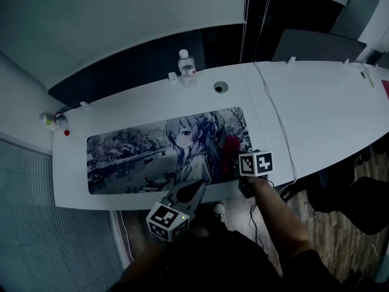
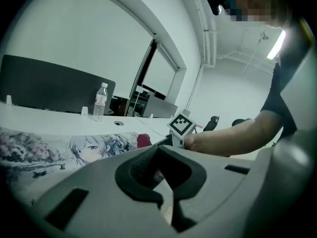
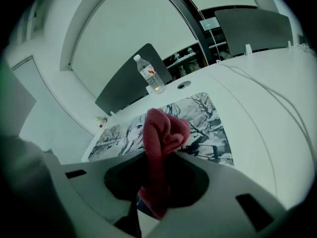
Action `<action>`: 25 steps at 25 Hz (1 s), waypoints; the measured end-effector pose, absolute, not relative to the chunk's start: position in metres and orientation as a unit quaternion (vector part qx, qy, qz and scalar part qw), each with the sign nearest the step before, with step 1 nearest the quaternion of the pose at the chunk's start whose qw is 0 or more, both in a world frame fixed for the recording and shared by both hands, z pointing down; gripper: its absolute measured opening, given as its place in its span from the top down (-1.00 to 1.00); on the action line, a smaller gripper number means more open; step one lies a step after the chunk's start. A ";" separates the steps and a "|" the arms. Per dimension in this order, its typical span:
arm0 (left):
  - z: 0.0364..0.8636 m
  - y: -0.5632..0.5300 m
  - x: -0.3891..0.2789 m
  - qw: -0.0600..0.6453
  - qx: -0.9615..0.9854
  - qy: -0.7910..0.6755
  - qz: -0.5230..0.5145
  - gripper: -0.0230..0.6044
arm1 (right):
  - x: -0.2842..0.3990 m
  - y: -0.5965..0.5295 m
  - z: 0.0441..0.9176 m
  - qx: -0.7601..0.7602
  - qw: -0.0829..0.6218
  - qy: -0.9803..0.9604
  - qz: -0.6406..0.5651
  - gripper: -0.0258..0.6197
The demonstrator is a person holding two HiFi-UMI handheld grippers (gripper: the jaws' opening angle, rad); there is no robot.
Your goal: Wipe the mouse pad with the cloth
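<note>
Cloth (image 3: 161,133) — pinched in the right gripper (image 3: 157,180) — hovers over the right end of the mouse pad (image 1: 134,154), which stretches away leftward; left gripper (image 1: 191,191) closed, empty.

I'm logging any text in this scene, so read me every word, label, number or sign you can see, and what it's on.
No text here can be read.
water bottle: its label is too small and blurred to read.
mouse pad: a drawing only, with no words visible.
marker cubes: black-and-white square patterns, not letters or numbers.
</note>
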State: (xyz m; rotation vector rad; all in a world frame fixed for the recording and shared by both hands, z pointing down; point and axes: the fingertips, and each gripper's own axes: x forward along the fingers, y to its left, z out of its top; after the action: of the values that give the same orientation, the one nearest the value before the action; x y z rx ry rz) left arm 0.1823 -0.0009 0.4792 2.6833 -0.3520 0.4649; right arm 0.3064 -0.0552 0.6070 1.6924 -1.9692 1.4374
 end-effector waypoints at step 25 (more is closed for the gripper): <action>0.498 -0.074 0.107 0.232 0.951 -0.121 0.165 0.91 | 0.272 -0.126 0.635 0.583 0.105 -0.610 0.526 0.59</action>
State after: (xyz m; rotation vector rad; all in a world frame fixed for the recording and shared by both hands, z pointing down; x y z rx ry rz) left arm 0.1070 -0.0742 0.4983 2.6130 -0.3328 0.4533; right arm 0.2724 -0.1264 0.6346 1.7179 -1.7980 1.5498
